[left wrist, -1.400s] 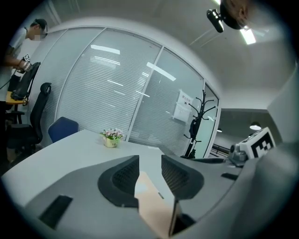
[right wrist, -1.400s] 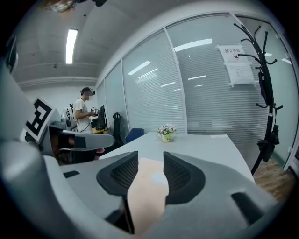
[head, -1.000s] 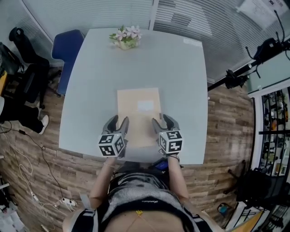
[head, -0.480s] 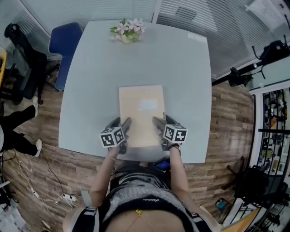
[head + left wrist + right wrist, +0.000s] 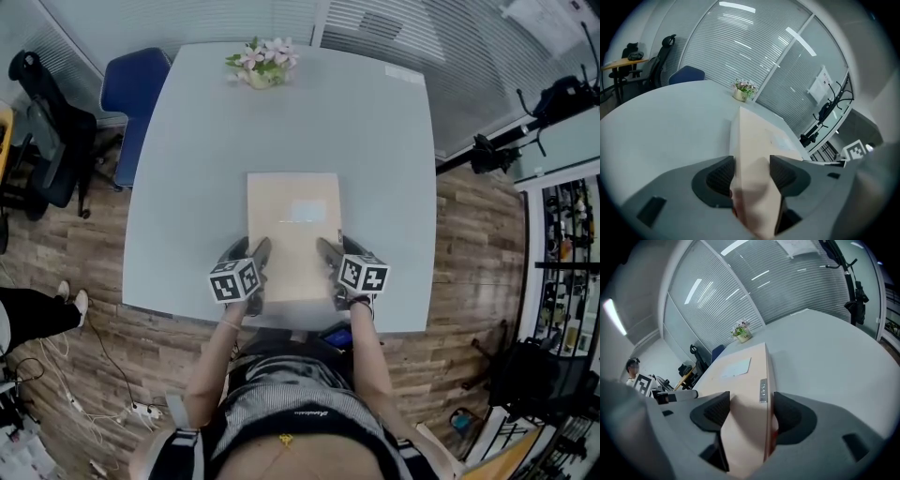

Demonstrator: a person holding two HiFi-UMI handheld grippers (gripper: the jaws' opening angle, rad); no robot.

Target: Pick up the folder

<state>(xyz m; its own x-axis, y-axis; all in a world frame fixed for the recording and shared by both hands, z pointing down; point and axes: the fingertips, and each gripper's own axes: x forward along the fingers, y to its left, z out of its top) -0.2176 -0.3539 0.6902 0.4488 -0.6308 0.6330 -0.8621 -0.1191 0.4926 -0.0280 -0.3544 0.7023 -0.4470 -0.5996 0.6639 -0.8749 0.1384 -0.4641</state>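
1. Folder (image 5: 292, 230), tan, lies flat on the grey table (image 5: 187, 169) near its front edge. In the head view the grippers cover its two near corners.
2. Its near end is blurred in both gripper views, and the small metal tag (image 5: 762, 391) on its edge cannot be read.
3. Left gripper (image 5: 751, 172): the jaws stand wide and have just been closing, and the pads clasp the folder's near-left corner.
4. Right gripper (image 5: 751, 411): likewise wide and just closing, it clasps the near-right corner.

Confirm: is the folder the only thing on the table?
No: a flower pot stands at the far edge of the table, apart from the folder.
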